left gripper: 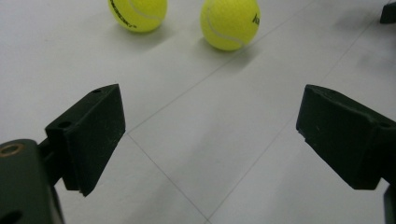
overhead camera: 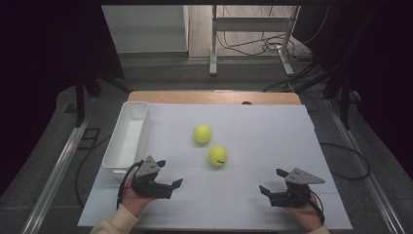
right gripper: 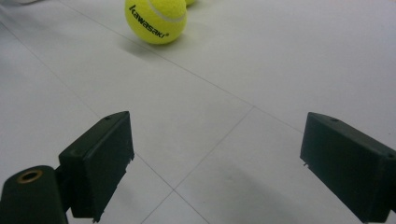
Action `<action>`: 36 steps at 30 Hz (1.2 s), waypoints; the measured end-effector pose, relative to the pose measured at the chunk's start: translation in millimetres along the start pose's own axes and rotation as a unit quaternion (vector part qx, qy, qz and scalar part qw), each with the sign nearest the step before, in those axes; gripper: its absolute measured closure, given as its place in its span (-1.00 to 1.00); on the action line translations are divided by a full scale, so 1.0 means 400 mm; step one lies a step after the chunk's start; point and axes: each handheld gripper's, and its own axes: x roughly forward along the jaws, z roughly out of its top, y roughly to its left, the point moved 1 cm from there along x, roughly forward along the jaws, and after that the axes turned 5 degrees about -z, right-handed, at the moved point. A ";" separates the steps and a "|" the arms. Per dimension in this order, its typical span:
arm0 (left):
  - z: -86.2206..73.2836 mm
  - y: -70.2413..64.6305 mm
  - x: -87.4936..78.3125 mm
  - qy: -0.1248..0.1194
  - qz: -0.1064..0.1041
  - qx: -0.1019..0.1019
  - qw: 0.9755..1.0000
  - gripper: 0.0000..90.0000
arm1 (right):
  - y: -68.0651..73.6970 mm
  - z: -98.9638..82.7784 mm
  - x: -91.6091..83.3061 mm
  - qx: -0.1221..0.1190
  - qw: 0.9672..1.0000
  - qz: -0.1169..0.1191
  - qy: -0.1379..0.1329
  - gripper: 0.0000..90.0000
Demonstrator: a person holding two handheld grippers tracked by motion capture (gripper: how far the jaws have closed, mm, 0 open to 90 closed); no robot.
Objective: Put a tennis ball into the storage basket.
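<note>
At the near edge of the white tabletop (overhead camera: 253,204), a hand holds each claw low over the surface. The left claw (overhead camera: 168,174) has its jaws spread with nothing between them; so does the right claw (overhead camera: 272,182). Well ahead of both, about midway between them, lies the nearer tennis ball (overhead camera: 217,156), closer to the left claw than the right one. Just beyond it, apart from it, sits the farther tennis ball (overhead camera: 202,133). In the right gripper view the nearer ball shows black "kawasaki" lettering. A white bin (overhead camera: 127,138) stands along the tabletop's left edge, beyond the left claw.
</note>
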 end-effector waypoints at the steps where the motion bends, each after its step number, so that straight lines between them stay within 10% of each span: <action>1: 0.007 0.001 0.001 -0.004 -0.001 -0.002 1.000 -0.80 | 0.000 -0.001 0.000 0.000 1.000 0.000 0.001 -0.78; 36: 0.106 0.039 0.096 0.007 -0.014 -0.013 1.000 -0.80 | 0.010 0.012 -0.001 -0.006 1.000 0.001 -0.009 -0.76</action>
